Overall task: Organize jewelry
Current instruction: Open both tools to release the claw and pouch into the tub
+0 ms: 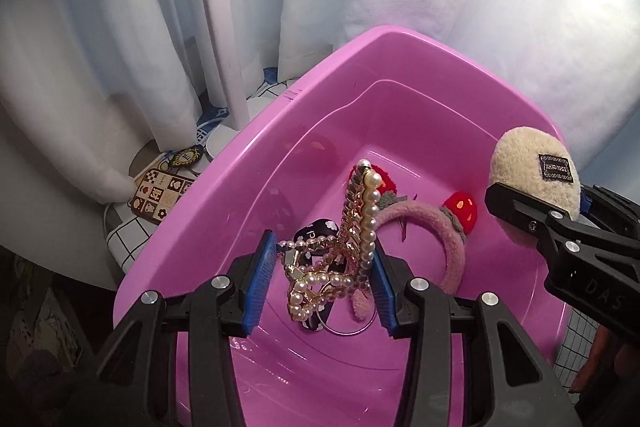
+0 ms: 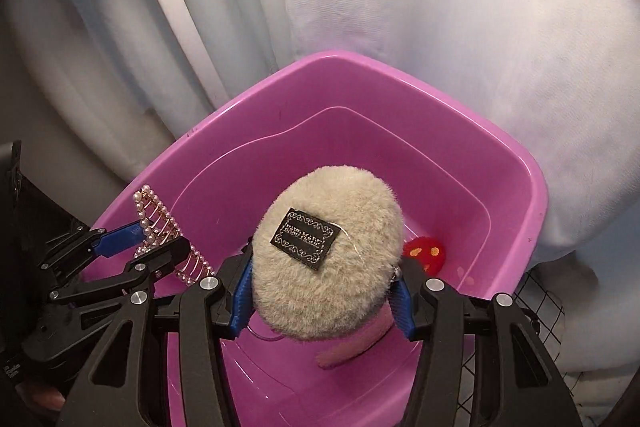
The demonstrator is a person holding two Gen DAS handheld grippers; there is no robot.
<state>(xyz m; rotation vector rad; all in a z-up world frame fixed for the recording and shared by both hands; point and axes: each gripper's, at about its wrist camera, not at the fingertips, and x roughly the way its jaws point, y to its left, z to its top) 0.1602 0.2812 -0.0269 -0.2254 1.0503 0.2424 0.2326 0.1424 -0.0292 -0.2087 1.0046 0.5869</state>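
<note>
Both over the pink bin (image 1: 224,211), lower centre of each view. Left hand-held gripper (image 1: 326,281) grips pearl hair clip (image 1: 362,227); right hand-held gripper (image 2: 322,301) clamps fluffy beige clip (image 2: 328,267). Lower w/ care, release inside, clear of pink headband (image 1: 448,247) & rim.

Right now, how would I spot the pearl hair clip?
Find the pink plastic tub before the white curtains. Above it, the left gripper clamps the pearl hair clip, a gold claw edged with pearls, unlike the beige fluffy pouch beside it.
</note>
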